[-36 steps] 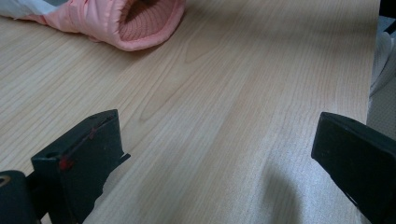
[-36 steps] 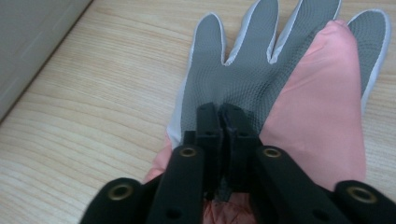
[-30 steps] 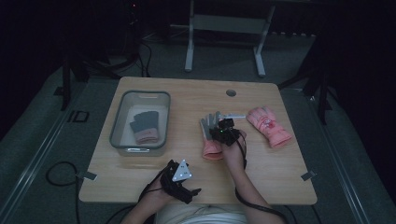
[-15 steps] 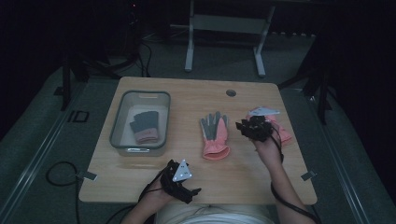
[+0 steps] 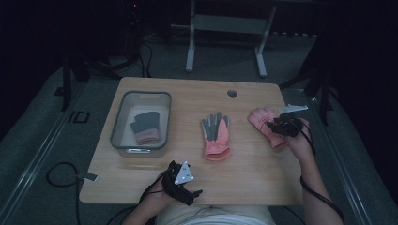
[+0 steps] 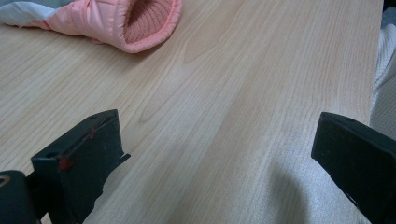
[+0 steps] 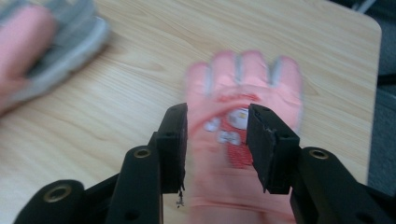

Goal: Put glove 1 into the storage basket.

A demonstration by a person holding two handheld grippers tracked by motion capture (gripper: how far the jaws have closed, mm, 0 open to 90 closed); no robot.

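The right gripper [image 7: 217, 140] hovers over the pink glove [image 7: 243, 93] at the table's right, jaws part open, just been opening, gripping nothing.

A dim room: grey carpeted floor [image 5: 70, 154] with cables [image 5: 56, 171] at 8 o'clock, a metal stand's legs [image 5: 225, 42] at 12, darkness beyond the wooden table [image 5: 187, 93].

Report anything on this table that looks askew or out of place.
Nothing looks damaged or spilled. One glove lies in the bin; two pink gloves lie loose on the table.
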